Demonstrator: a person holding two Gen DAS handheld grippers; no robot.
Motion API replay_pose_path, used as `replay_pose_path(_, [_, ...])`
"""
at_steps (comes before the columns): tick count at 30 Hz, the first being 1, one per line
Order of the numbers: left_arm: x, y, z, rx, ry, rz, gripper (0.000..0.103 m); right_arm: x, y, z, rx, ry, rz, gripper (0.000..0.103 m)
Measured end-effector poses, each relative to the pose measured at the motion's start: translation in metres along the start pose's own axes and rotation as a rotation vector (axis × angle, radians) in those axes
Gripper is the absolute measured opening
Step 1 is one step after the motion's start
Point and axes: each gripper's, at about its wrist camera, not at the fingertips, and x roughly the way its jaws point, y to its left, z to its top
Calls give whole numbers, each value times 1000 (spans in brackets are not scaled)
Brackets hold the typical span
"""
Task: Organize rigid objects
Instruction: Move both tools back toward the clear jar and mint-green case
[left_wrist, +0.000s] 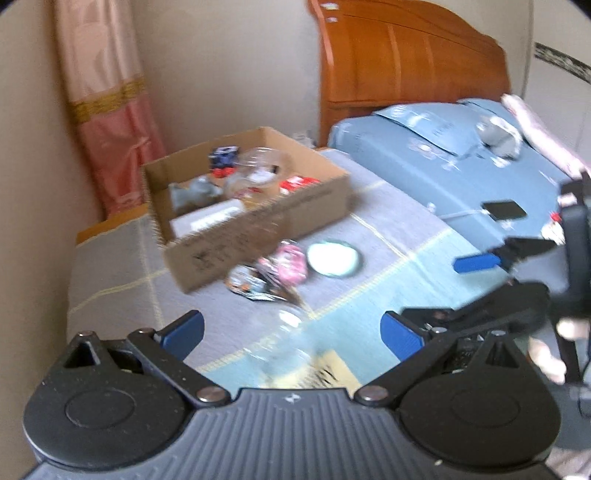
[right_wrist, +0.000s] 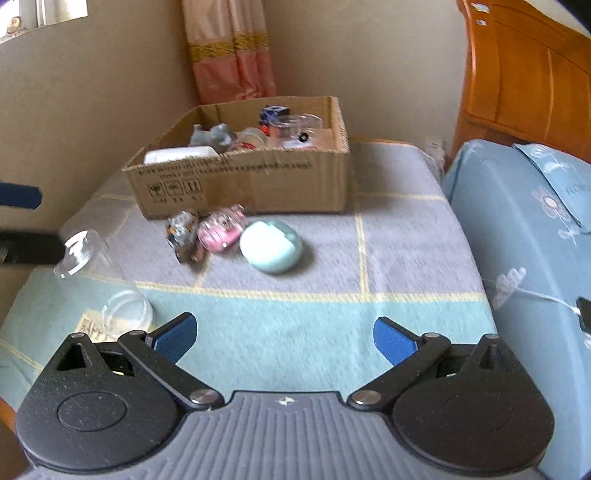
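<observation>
Cardboard box (right_wrist: 240, 177) of trinkets, both tools (left_wrist: 291, 332) (right_wrist: 284, 334) spread, phone (left_wrist: 504, 210) clear only from left wrist, glass jar (right_wrist: 125, 312) possibly toppled

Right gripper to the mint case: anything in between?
No. In the right wrist view, only bare blanket lies between the open right gripper and the mint case.

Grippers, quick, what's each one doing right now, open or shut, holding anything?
Left gripper: open, holding nothing; a clear jar sits between its fingers, ungripped.
Right gripper: open, empty.
</observation>
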Motion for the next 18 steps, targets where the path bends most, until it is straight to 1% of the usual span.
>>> replay_pose_path(7, [0,-24,-13,69,-63,-37,101,-4,-7,-12,35,2,-12,103])
replay_pose_path(9, [5,-26,-13,59,-65,-56,101,-4,-10,-13,39,1,-17,103])
replay_pose_path(12, [14,-25,-14,24,-49,-78,101,-3,-13,-12,54,-3,-17,103])
replay_pose_path(16, [19,-18,-16,-10,-35,-58,101,-3,-14,-12,52,-4,-15,103])
replay_pose_path(18, [19,-15,-18,-7,-36,-23,101,-3,-15,-12,56,-3,-12,103])
